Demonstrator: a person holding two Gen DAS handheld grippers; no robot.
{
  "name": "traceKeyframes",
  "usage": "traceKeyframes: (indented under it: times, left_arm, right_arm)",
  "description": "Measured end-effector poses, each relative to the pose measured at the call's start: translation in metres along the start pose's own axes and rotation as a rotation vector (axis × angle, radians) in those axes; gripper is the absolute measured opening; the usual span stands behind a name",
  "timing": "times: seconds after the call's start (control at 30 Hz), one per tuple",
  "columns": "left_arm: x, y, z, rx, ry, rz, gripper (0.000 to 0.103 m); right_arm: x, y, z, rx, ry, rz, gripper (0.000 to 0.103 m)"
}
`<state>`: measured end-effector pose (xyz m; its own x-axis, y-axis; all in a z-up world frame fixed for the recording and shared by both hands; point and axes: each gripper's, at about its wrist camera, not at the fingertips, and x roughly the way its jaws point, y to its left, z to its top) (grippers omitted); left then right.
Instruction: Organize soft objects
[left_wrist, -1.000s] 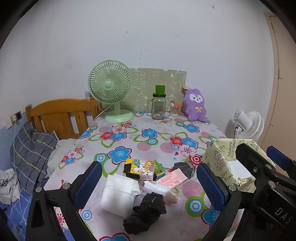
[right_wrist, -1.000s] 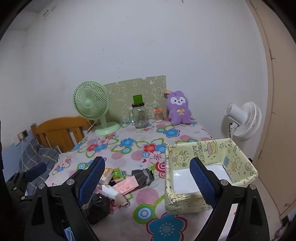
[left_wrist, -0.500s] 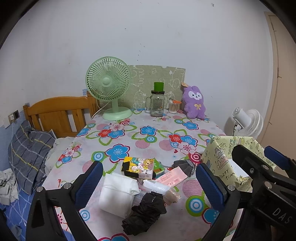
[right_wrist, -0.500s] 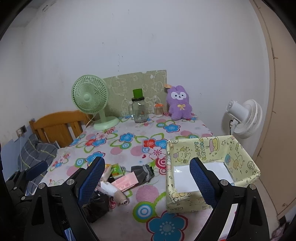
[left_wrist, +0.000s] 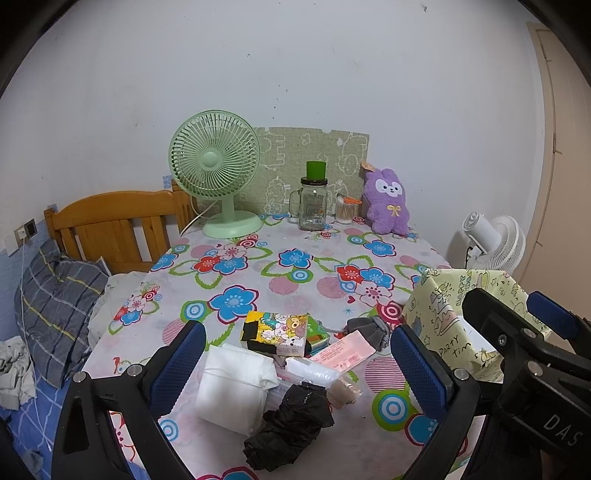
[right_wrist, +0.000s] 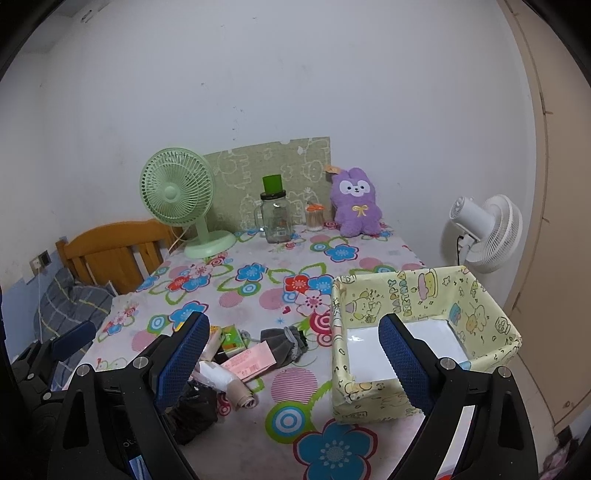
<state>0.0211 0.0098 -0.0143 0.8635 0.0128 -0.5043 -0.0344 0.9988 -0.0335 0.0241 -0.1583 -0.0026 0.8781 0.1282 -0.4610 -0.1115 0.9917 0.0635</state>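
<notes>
the left gripper (left_wrist: 297, 360) hangs above the near edge of the bench (left_wrist: 280, 273) with its blue-padded fingers (left_wrist: 177, 365) spread wide and nothing between them. the right gripper (right_wrist: 293, 360) is likewise wide and empty, its right finger in front of the yellow cartoon box (right_wrist: 491, 314), which sits open at the bench's near right.

directly under the left gripper lies the pile of soft things: a crumpled black bag (left_wrist: 288, 424) nearest, a white folded pack (left_wrist: 234, 387) touching it on the left, a beige roll (left_wrist: 343, 389) and clear pouch beside it, then a pink packet (left_wrist: 341, 352), a cartoon tissue pack (left_wrist: 275, 332) and a grey drawstring pouch (left_wrist: 367, 328) just short of the box.

beyond is open floral cloth. at the far edge stand a green fan (left_wrist: 216, 170), a glass jar (left_wrist: 314, 205), a cotton swab pot and a purple plush bunny (left_wrist: 388, 201) against the wall. a white fan (right_wrist: 487, 232) stands off the bench to the right, a wooden headboard (left_wrist: 114, 221) to the left.
</notes>
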Motion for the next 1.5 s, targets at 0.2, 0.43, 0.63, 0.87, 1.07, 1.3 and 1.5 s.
traceKeyframes:
  times: [0.2,0.43,0.63,0.87,1.07,1.3,1.5]
  left_arm:
    - [0.002,0.0,0.001,0.002,0.002,-0.003,0.099]
    - [0.002,0.0,0.001,0.0,0.0,-0.003,0.098]
    - [0.003,-0.001,0.001,0.001,0.001,-0.007,0.098]
    - [0.003,0.0,-0.003,0.007,0.004,-0.004,0.098]
    - [0.003,0.002,-0.005,0.008,0.005,-0.01,0.095]
    - [0.003,0.007,-0.009,0.017,0.01,-0.009,0.095]
    - [0.004,0.013,-0.012,0.019,0.025,-0.011,0.092]
  right_arm:
    - [0.001,0.001,0.001,0.0,0.001,0.002,0.094]
    - [0.002,0.002,0.0,0.001,0.003,0.002,0.094]
    - [0.003,0.002,-0.001,0.004,-0.002,-0.003,0.094]
    - [0.002,0.003,-0.003,0.006,0.004,-0.005,0.094]
    - [0.002,0.004,-0.004,0.011,0.006,-0.007,0.094]
    - [0.005,0.008,-0.008,0.012,0.015,0.0,0.094]
    - [0.008,0.013,-0.012,0.019,0.024,0.005,0.094]
